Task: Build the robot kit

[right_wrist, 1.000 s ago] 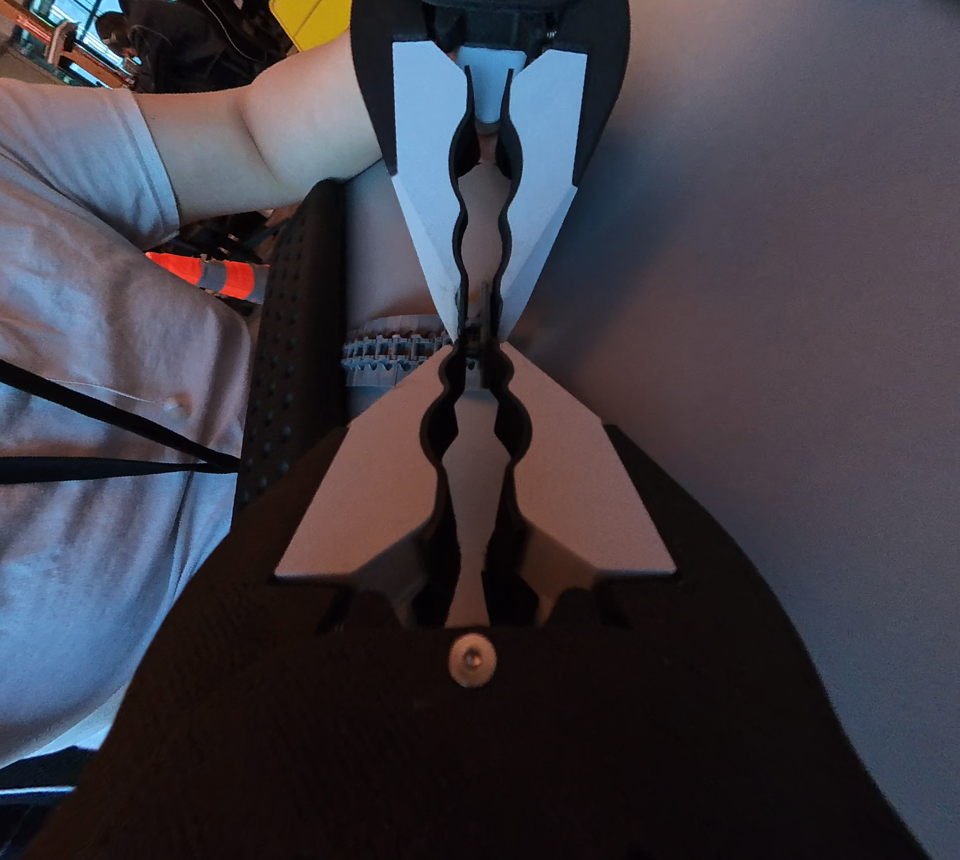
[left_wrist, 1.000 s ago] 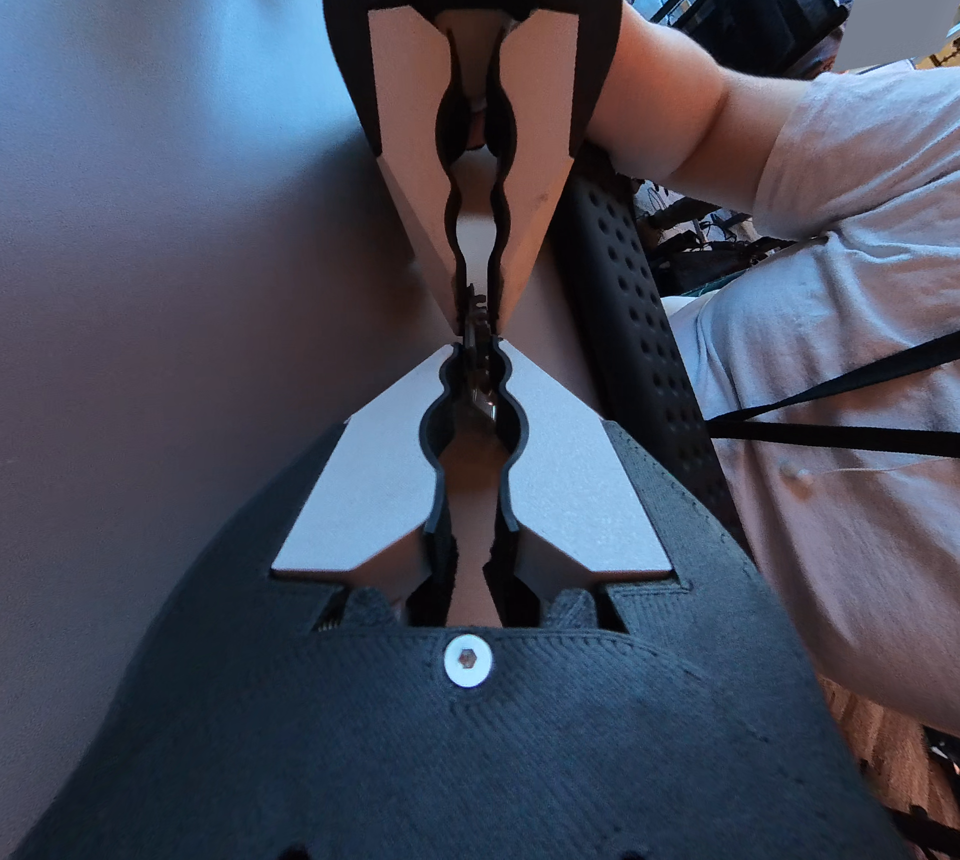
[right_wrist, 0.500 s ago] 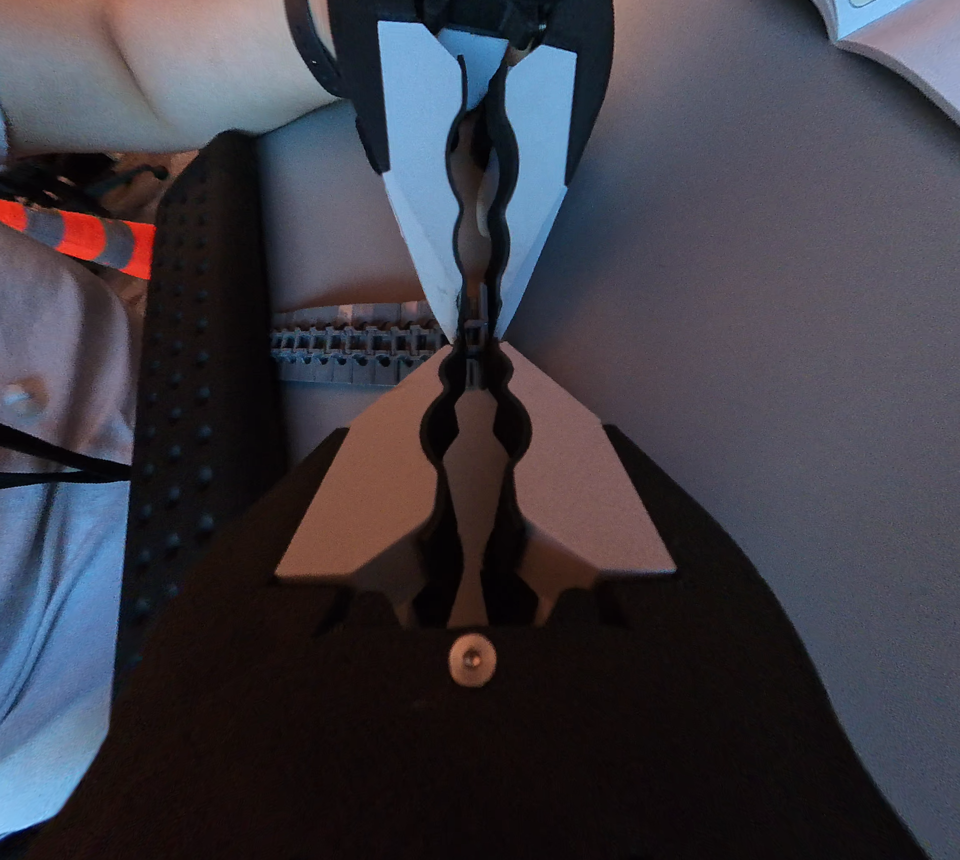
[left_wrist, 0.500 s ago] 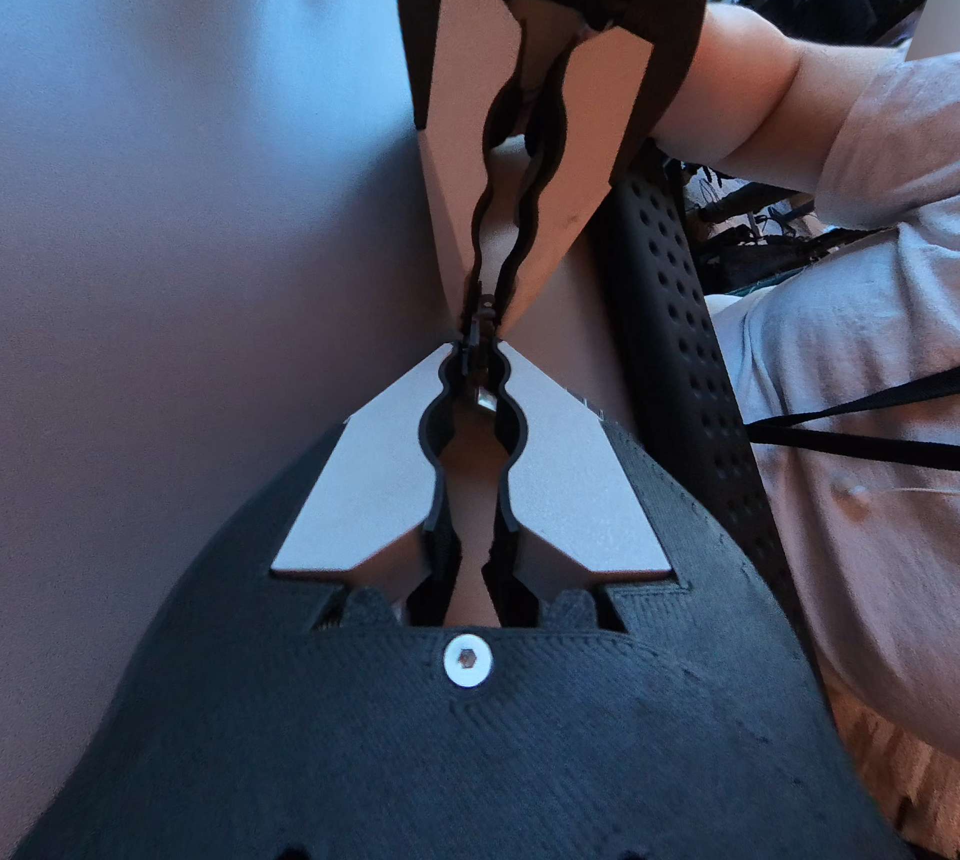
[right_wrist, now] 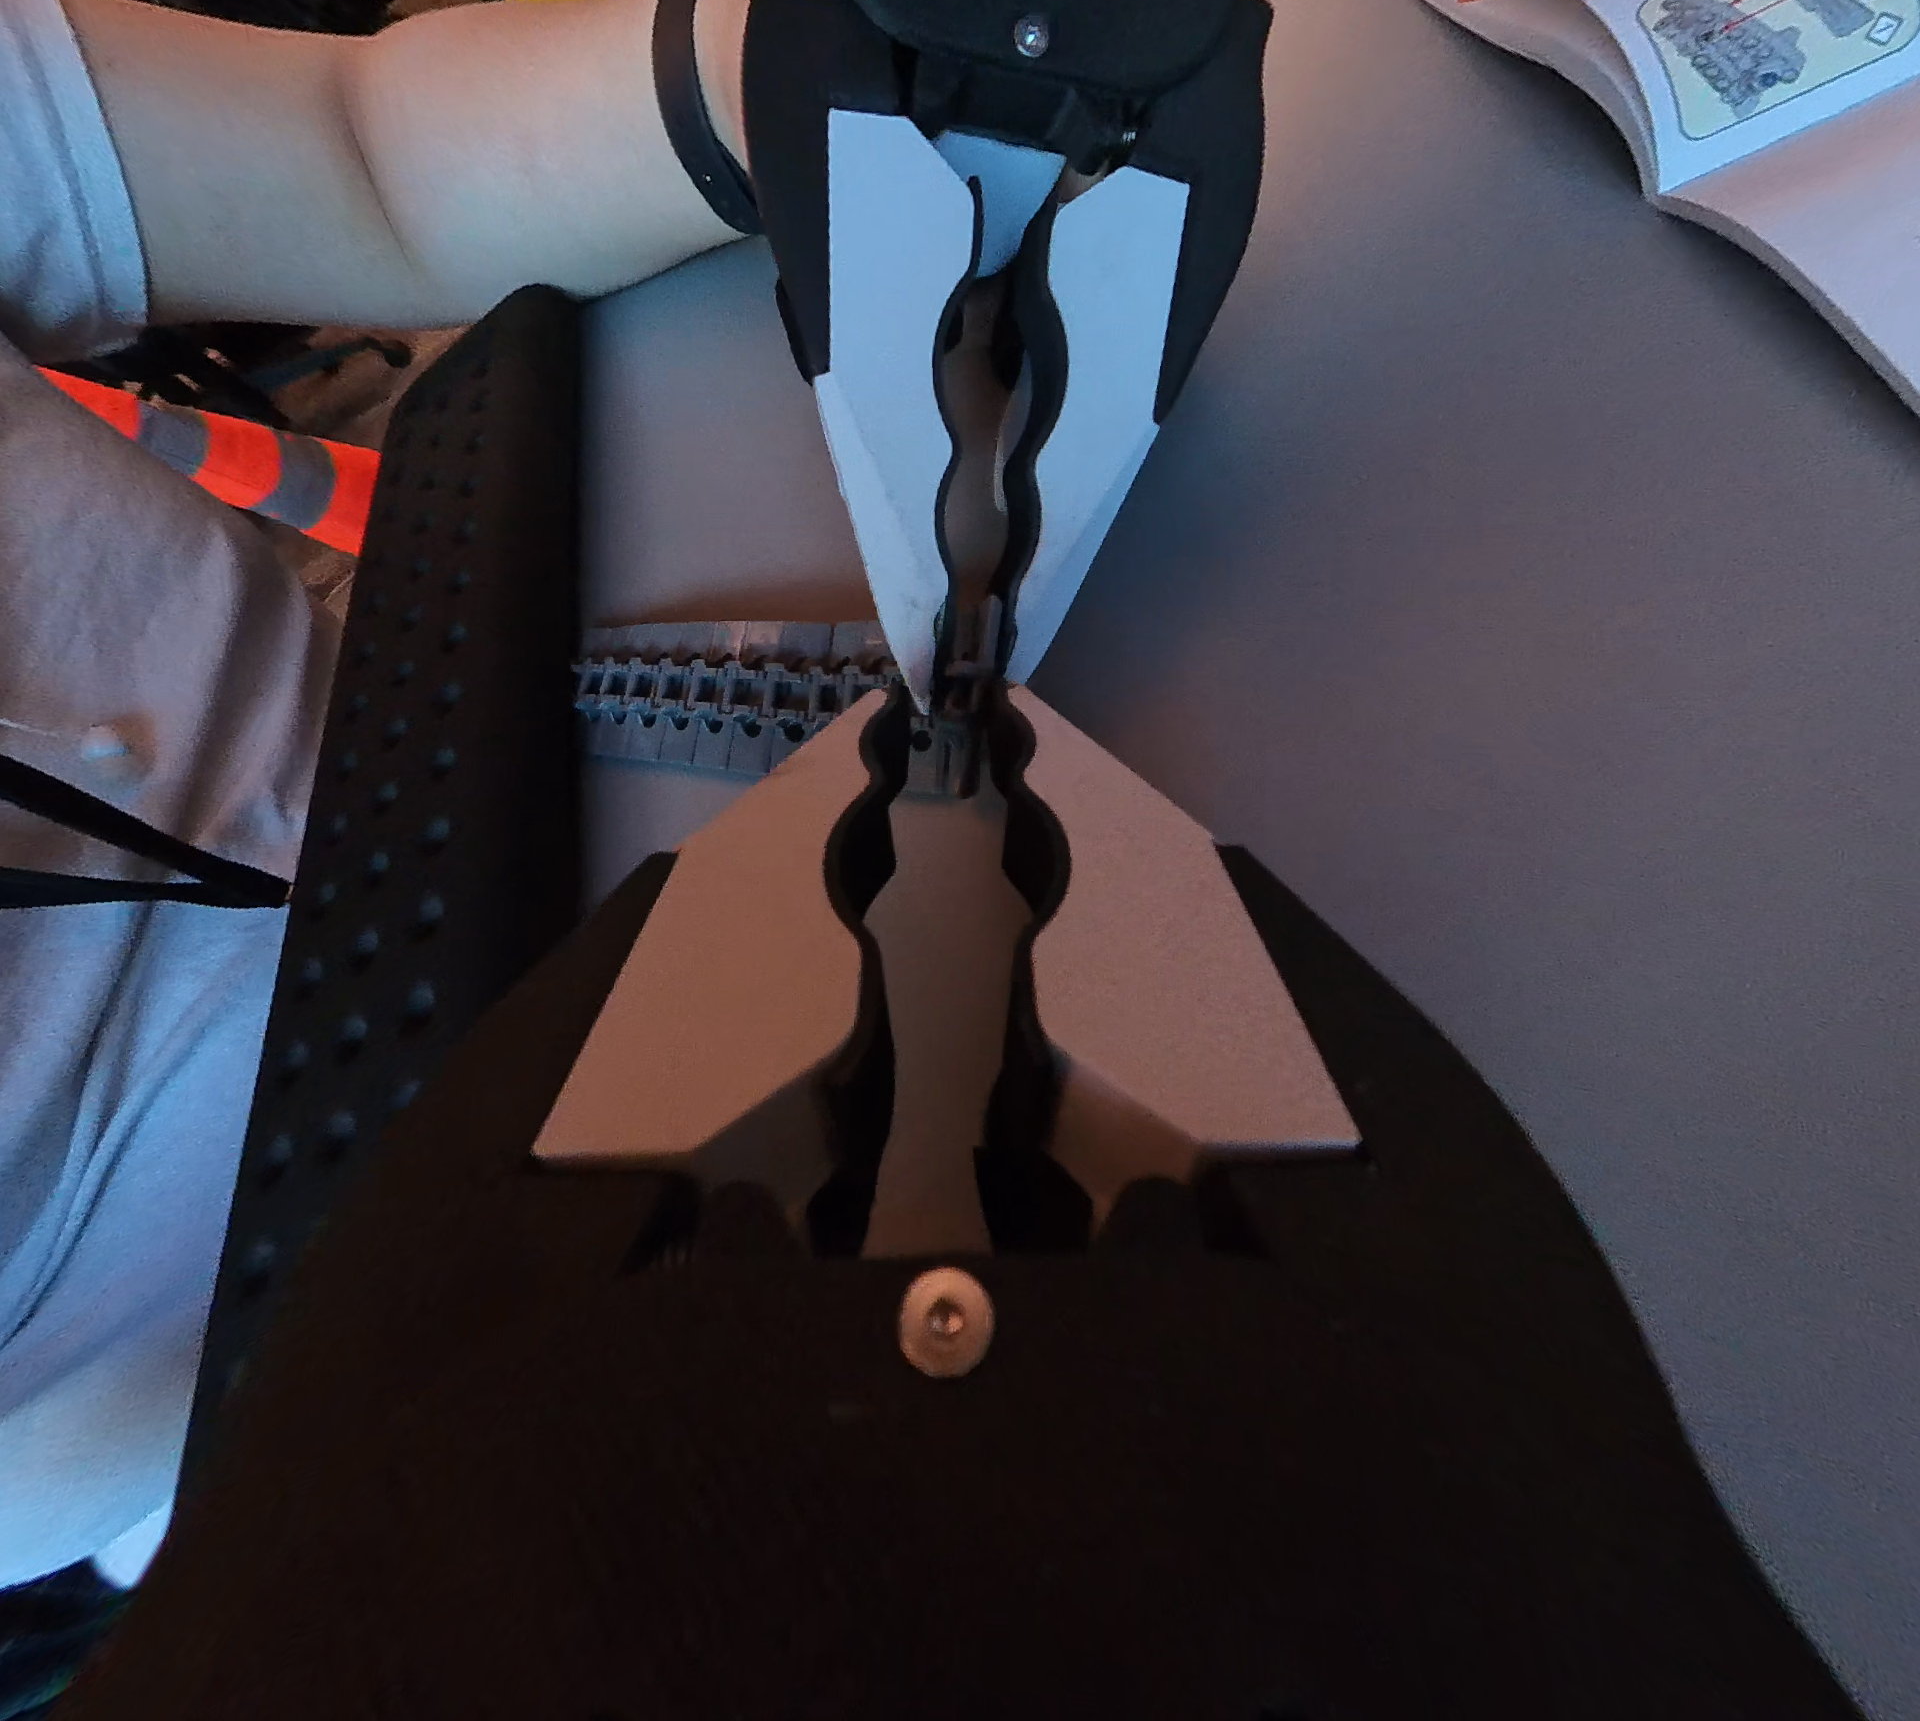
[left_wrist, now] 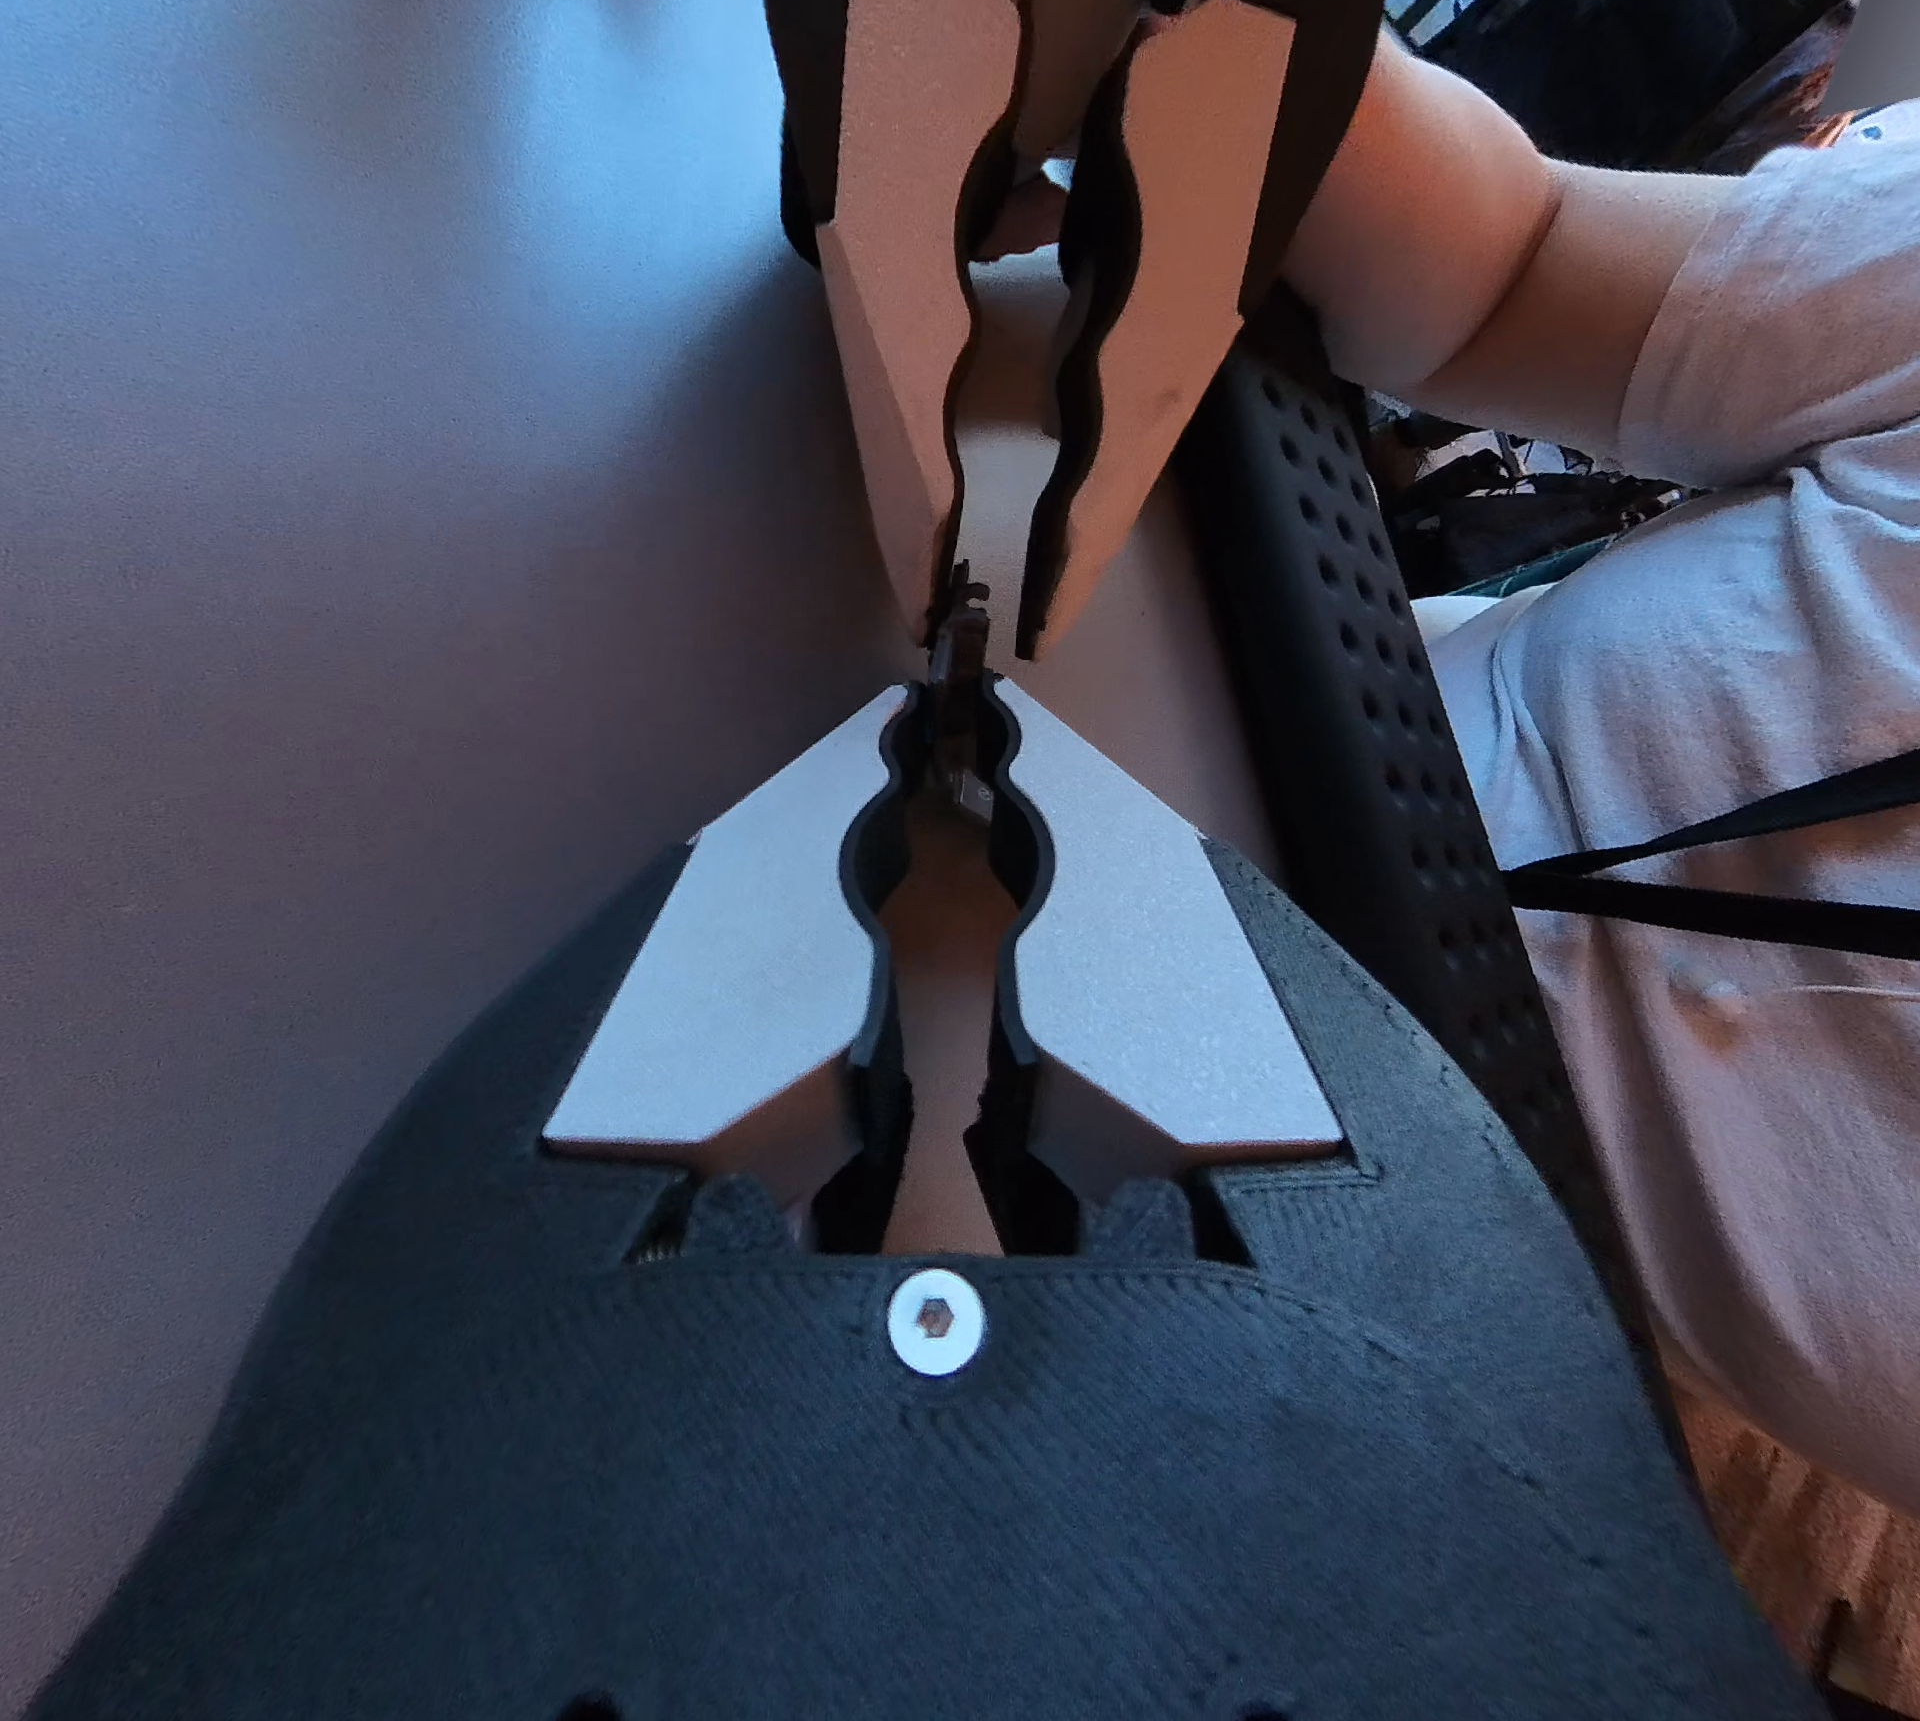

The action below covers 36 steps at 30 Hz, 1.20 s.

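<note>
The left gripper (left_wrist: 948,705) pinches a small dark piece (left_wrist: 958,632) tip to tip with the right gripper (right_wrist: 940,715), whose fingers stand slightly apart around it. A grey toothed strip (right_wrist: 717,703) lies near the tabletop (right_wrist: 1507,632) edge

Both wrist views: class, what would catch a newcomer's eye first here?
Two claws meet tip to tip at centre: the left claw shut on a small dark link, the right claw slightly open around it. A grey toothed track runs leftward from them, and an open booklet lies top right.

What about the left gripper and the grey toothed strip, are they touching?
Touching. The right wrist view shows the left gripper with fingertips pinched shut on the end link of the grey toothed strip.
</note>
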Motion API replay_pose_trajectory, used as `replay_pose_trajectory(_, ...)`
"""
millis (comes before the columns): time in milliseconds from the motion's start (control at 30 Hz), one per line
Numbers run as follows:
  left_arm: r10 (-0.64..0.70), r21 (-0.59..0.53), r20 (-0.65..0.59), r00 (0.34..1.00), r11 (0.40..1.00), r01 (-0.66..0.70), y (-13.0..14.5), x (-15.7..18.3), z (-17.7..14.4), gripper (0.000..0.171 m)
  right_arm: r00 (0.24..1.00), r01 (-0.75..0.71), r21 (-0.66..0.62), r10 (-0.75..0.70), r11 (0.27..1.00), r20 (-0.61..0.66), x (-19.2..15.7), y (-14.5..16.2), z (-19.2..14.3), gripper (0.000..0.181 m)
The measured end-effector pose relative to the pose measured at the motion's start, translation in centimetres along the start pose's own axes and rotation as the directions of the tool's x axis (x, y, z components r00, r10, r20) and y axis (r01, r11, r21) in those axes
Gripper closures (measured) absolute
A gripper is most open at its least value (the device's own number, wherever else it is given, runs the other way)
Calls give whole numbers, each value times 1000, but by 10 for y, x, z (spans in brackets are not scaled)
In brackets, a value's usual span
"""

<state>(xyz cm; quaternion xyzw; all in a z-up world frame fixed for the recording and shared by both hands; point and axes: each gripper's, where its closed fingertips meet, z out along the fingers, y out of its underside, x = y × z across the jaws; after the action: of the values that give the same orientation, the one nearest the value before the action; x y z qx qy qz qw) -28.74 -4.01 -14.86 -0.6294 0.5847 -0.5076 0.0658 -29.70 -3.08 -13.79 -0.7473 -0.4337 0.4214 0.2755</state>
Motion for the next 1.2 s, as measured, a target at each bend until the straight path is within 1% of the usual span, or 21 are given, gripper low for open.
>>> replay_pose_trajectory(67, 5, -3, 5, 1000, 1000, -5, 0, 0, 0, 164, 1000, -2, -13, 2, 1000, -6, 2, 1, -1, 173)
replay_pose_trajectory(167, 8, -6, 7, 1000, 1000, -8, 0, 0, 1, 164, 1000, 6, -24, -7, 1000, -14, 3, 0, -1, 174)
replay_pose_trajectory(300, 12, -8, 7, 1000, 1000, -11, 0, -1, 1, 164, 999, -41, -31, 41, 999, -2, 2, -2, -1, 171)
replay_pose_trajectory(367, 8, -12, 7, 1000, 1000, -8, 0, -1, 2, 164, 997, -73, -44, 73, 996, -5, 4, 0, 0, 175)
replay_pose_trajectory(433, 12, -15, 9, 1000, 1000, -12, 0, -1, 2, 164, 997, -83, -56, 82, 995, -11, 4, 1, 0, 175)
replay_pose_trajectory(567, -2, -13, -3, 1000, 1000, 2, 0, 0, 2, 164, 998, -4, -87, -2, 996, -69, 5, 2, 0, 176)
replay_pose_trajectory(667, -39, -5, -50, 998, 999, 39, -1, 2, 0, 162, 998, -16, -60, 13, 998, -61, 3, 0, 0, 176)
replay_pose_trajectory(700, -43, -4, -60, 997, 999, 43, -1, 3, 0, 160, 998, -17, -54, 13, 998, -62, 3, 0, 0, 176)
replay_pose_trajectory(800, -38, 4, -95, 995, 999, 39, -2, 8, -1, 147, 996, 8, -58, -13, 998, -89, 3, 1, 0, 176)
replay_pose_trajectory(833, -41, 7, -96, 995, 999, 42, -2, 9, -2, 147, 995, 19, -59, -25, 998, -98, 4, 0, 0, 176)
replay_pose_trajectory(967, -41, 7, -73, 996, 999, 42, -2, 6, -1, 151, 985, 91, -73, -101, 993, -143, 4, 0, -1, 176)
replay_pose_trajectory(1067, -19, 5, -47, 999, 1000, 19, -1, 5, 0, 150, 977, 121, -86, -134, 989, -166, 4, 0, -1, 176)
replay_pose_trajectory(1133, 11, -1, -4, 1000, 1000, -11, 1, 3, 1, 154, 973, 134, -98, -150, 986, -177, 5, 1, -1, 176)
replay_pose_trajectory(1200, 71, -13, 50, 996, 997, -71, 3, 2, 3, 153, 965, 157, -118, -177, 981, -194, 5, 2, -1, 176)
